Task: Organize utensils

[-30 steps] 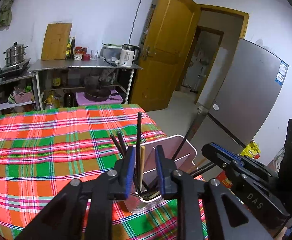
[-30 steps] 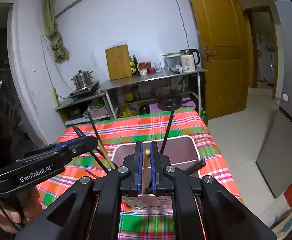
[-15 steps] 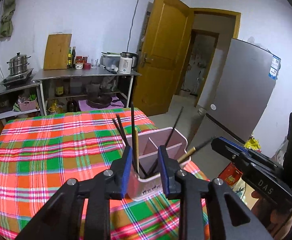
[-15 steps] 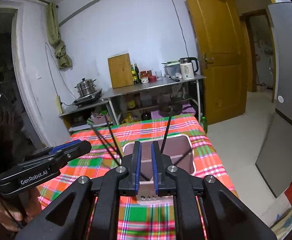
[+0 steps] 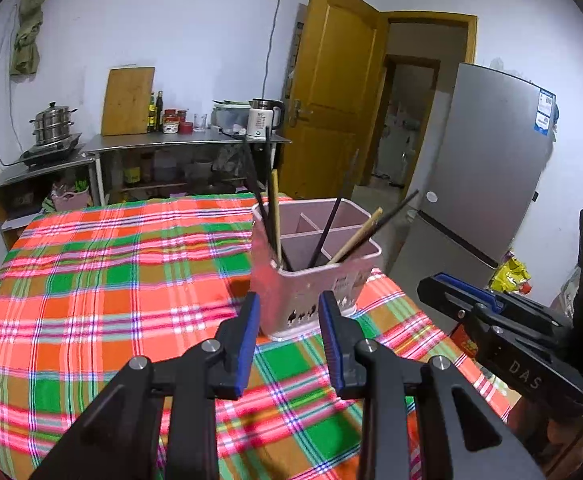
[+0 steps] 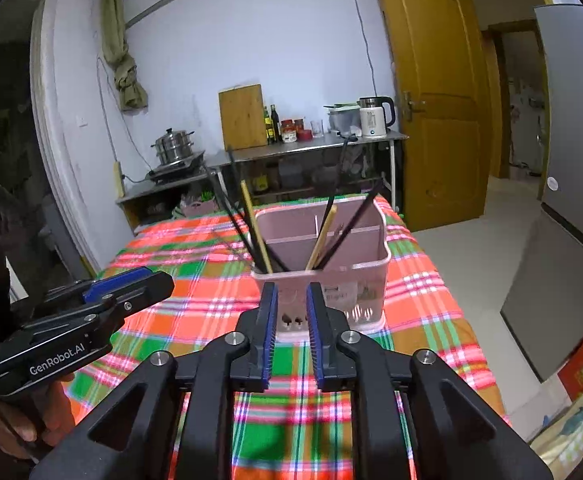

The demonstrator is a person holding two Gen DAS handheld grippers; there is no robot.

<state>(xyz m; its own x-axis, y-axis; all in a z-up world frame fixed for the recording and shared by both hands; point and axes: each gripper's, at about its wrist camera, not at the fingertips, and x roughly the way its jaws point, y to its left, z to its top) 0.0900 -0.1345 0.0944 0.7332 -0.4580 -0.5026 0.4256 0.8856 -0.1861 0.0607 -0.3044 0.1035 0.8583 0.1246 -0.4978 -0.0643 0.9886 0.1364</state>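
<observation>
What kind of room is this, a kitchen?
Most likely a home kitchen. There is a steamer pot on a small stove, a kettle and sauce bottles on a metal counter, and a fridge by the door.

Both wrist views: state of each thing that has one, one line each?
left gripper: open, empty, jaws just been opening
right gripper: open, empty, jaws just been opening
pink utensil holder: upright on the plaid tablecloth
chopsticks: standing in the holder, leaning outward
yellow door: open
fridge: doors closed
steel pot: lid on
kettle: lid down
</observation>
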